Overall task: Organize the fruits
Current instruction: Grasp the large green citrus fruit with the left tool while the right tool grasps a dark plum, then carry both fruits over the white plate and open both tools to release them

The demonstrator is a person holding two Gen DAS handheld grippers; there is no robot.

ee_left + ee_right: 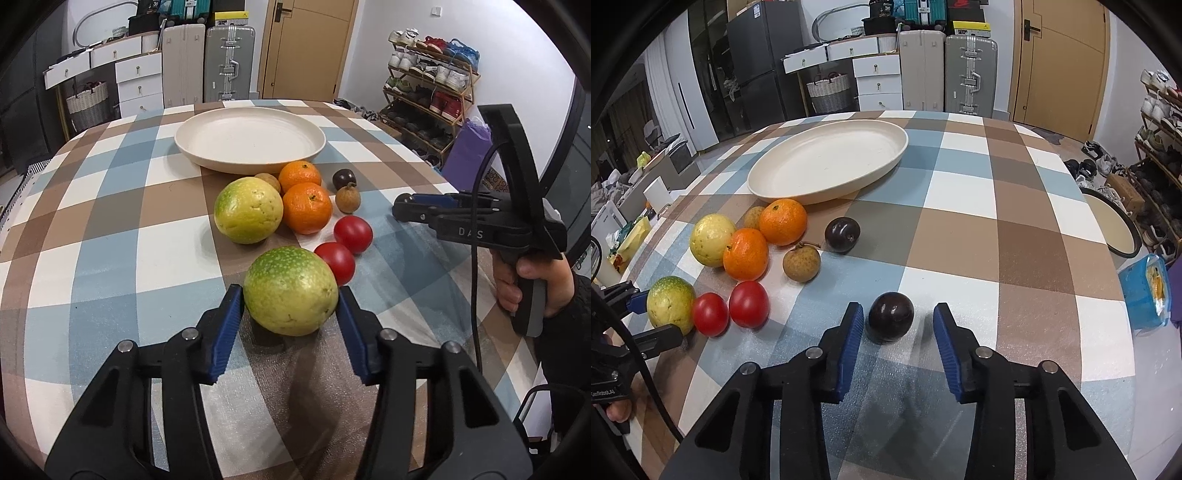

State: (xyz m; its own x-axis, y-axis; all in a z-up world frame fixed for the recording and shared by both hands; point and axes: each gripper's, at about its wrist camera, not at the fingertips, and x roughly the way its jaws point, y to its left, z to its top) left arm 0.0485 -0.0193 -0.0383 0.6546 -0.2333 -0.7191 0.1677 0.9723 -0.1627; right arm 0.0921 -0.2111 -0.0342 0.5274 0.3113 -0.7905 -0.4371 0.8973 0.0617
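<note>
Left gripper: pads touching green guava flanks, grip unconfirmed; right gripper: wide apart, dark plum centred between, untouched
</note>
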